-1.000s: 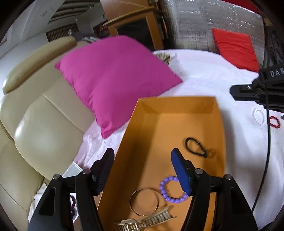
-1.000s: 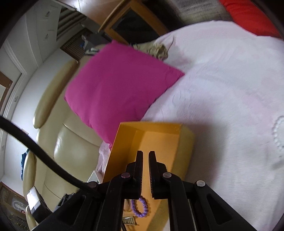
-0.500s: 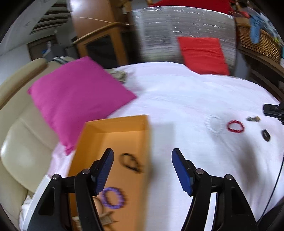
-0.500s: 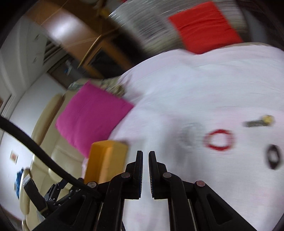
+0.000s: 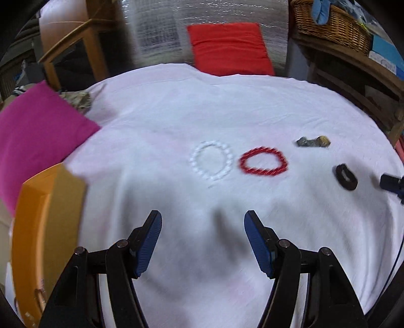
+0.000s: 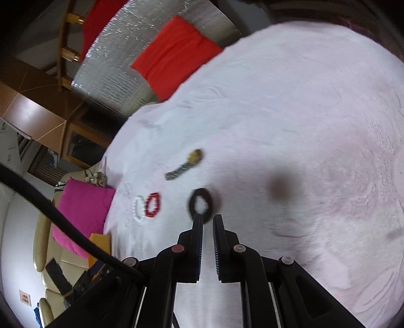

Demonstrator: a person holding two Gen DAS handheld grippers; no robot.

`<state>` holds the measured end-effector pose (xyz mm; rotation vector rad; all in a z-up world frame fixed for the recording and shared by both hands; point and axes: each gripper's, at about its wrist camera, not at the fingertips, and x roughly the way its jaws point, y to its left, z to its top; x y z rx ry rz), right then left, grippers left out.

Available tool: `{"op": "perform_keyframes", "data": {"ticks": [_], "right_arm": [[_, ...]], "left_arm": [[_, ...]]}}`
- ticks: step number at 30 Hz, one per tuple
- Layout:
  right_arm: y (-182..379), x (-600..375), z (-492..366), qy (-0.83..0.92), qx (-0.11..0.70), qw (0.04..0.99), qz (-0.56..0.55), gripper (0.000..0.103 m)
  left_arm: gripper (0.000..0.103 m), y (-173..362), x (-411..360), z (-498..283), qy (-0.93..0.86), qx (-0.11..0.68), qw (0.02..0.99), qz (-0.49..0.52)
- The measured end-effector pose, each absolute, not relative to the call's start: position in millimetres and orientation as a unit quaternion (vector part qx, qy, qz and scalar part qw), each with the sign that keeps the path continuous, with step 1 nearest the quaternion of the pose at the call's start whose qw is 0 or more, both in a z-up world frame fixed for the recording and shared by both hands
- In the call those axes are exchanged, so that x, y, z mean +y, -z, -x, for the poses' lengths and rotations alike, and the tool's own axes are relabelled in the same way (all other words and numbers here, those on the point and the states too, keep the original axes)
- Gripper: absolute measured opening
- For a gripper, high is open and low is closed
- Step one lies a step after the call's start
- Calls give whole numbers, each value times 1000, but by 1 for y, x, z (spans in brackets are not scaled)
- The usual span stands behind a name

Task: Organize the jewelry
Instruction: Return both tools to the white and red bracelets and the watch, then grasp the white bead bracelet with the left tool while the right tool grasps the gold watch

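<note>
On the white bedsheet lie a white bead bracelet [image 5: 211, 160], a red bead bracelet [image 5: 263, 162], a dark metal clip with a gold end [image 5: 313, 142] and a black ring-shaped band [image 5: 346, 176]. My left gripper [image 5: 202, 242] is open and empty, short of the two bracelets. My right gripper [image 6: 207, 222] is nearly shut with nothing between the pads, its tips just before the black band [image 6: 200, 205]. The red bracelet [image 6: 152, 204], white bracelet [image 6: 138, 209] and clip [image 6: 184, 164] also show in the right wrist view. The orange box [image 5: 45, 222] stands at the left.
A magenta pillow [image 5: 32, 131] lies at the left of the bed, a red cushion [image 5: 229, 48] at the far edge. A wicker basket [image 5: 330, 20] sits on a wooden shelf at the back right. A cream leather headboard [image 6: 48, 254] is beyond the box.
Both grippers have swung right, away from the orange box, toward the jewelry on the sheet. The box has slid to the left edge of the left view. The right gripper now reaches the black band.
</note>
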<state>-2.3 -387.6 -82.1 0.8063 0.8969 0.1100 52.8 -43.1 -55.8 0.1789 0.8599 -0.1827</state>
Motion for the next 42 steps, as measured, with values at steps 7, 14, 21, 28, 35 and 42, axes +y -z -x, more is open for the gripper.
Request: {"op": "perform_keyframes", "data": {"ticks": [7,14,21,28,35,42], "right_arm": [[97,-376,-20,-81,451,813,-360,16],[91,-370,-50,-85,431,827,-351,30],[104,-371,-94,-85,436,801,-402,33],[115,-358,-118,-36,469,772,-427,37],[113,-353,-131,10,450,773,-446,45],[101,-326,-149,79,436,819,-365,55]], "left_arm": [[69,70,-57,-86,110,417,898,-80],[69,72,-23,-117,77,426,900,-49],[69,86,-4,-135,60,452,889,-36],[70,92,-15,-146,83,462,882,-27],[73,96,-17,-164,84,450,888,-36],[52,98,-26,-167,89,441,891,-53]]}}
